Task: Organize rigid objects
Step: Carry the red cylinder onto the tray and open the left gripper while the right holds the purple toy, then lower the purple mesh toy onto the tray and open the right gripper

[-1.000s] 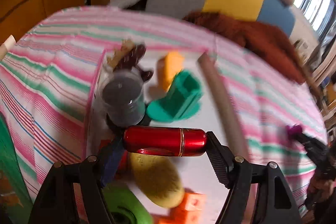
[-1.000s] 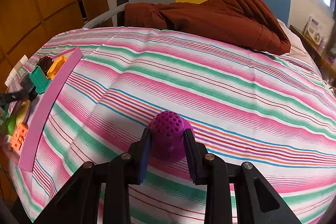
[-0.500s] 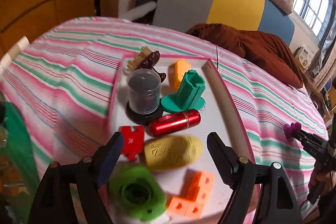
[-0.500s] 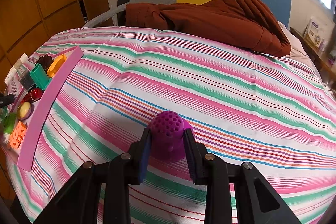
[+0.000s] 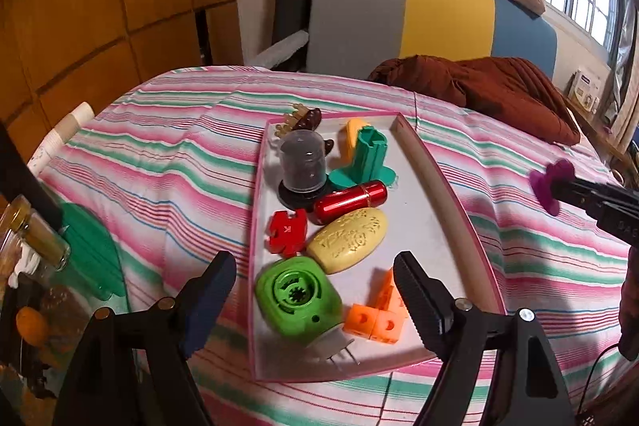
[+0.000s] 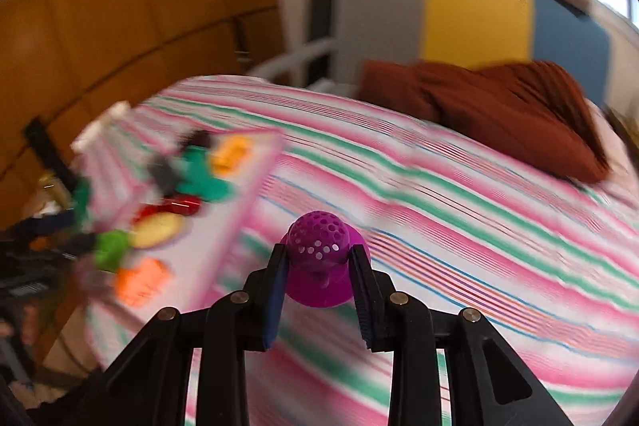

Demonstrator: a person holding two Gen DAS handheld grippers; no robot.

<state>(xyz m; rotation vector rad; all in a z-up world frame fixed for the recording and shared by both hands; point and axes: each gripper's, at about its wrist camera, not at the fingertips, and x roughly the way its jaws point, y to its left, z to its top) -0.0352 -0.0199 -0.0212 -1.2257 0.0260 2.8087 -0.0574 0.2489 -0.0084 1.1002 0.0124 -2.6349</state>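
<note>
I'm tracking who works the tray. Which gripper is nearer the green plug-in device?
Left. The left gripper hangs open just above the green plug-in device; the right gripper, shut on a purple strainer, is off beyond the tray edge.

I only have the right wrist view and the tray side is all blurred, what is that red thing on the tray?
Observer: A red metallic cylinder, lying on its side in the pink-rimmed tray, between a green stand and a yellow oval piece.
Operator: Is the left gripper holding anything?
Observer: No. The left gripper is open and empty, above the tray's near end.
Operator: Where is there free room in the tray for my purple piece?
Observer: The purple perforated piece is clamped in the right gripper. The tray floor along its right rim is bare.
</note>
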